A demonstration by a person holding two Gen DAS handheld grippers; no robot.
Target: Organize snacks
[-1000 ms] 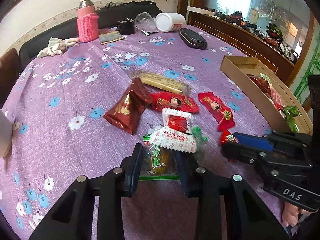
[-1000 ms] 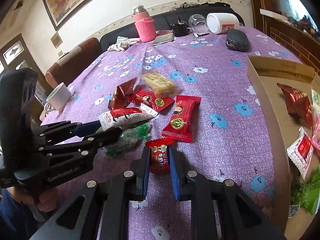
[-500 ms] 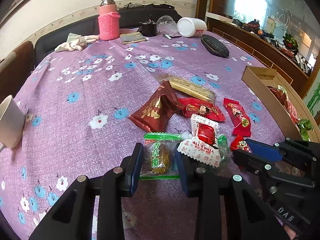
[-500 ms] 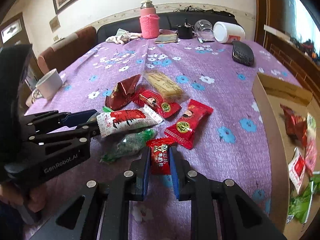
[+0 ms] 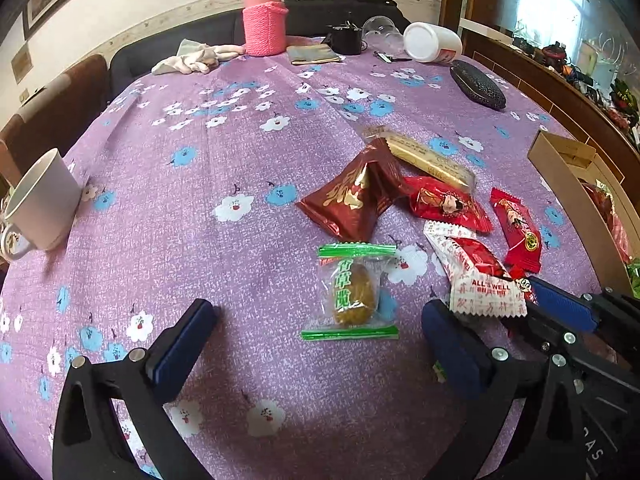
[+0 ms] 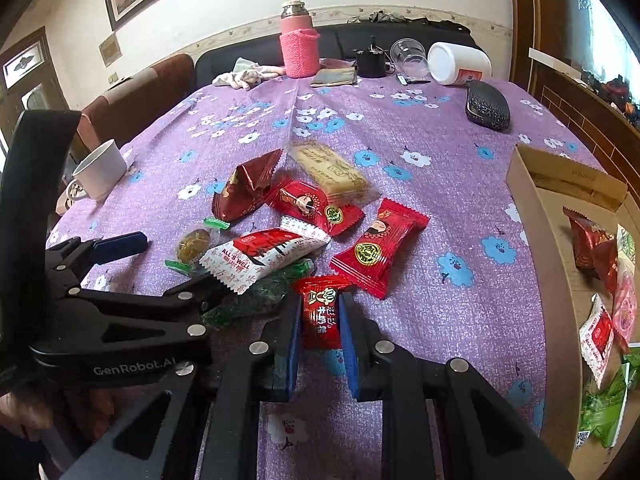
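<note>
My left gripper (image 5: 318, 314) is opening its jaws wide. A clear packet with green ends (image 5: 354, 292) lies on the purple tablecloth between them, touched by neither pad. A white and red "ALL'S WELL" packet (image 5: 476, 276) rests against the right finger. My right gripper (image 6: 320, 314) is shut on a small red candy (image 6: 320, 308), low over the cloth. A dark red packet (image 5: 356, 196), two red packets (image 6: 378, 250) (image 6: 314, 206), a biscuit bar (image 6: 328, 170) and a dark green packet (image 6: 256, 296) lie loose nearby. The cardboard box (image 6: 536, 248) on the right holds several snacks.
A white mug (image 5: 44, 204) stands at the table's left edge. At the far end are a pink-sleeved bottle (image 5: 264, 20), a crumpled cloth (image 5: 192, 60), a white jar on its side (image 5: 432, 42) and a black case (image 5: 478, 88). A wooden sideboard runs along the right.
The left jaws went from shut on the green-ended packet to wide open, and the packet now lies free on the cloth. The right gripper keeps its hold on the red candy.
</note>
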